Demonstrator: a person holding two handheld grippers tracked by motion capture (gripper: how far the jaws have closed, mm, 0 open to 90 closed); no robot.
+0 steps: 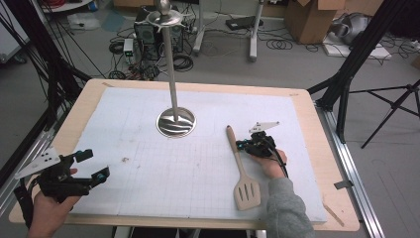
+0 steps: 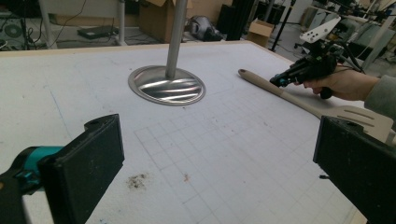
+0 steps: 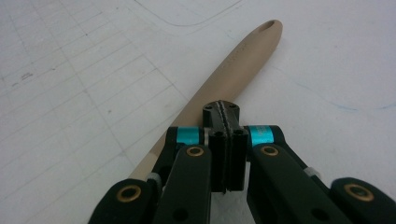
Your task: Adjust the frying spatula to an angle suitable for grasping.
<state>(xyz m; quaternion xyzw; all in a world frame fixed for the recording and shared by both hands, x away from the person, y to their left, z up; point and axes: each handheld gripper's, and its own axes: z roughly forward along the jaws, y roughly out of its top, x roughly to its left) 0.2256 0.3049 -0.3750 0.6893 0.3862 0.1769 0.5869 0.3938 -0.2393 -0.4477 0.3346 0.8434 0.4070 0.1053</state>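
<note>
Probably light and stiff, the wooden spatula [image 1: 241, 168] lying lower right of centre in the high view is best gripped mid-handle, where the right gripper [image 1: 241, 145] hovers with jaws fully closed, empty.

On the desk [image 1: 317, 198] we see the stand [image 1: 176, 121] toward the far middle, the spatula [image 1: 241, 168] lying to its right and nearer us, our right gripper [image 1: 241, 145] at the spatula's handle, and our left gripper [image 1: 93, 165] at the near left corner.

Wooden table [image 1: 324, 148]; white gridded mat [image 1: 148, 148] on top, bearing spatula [image 1: 241, 168], stand base [image 1: 176, 122].
</note>
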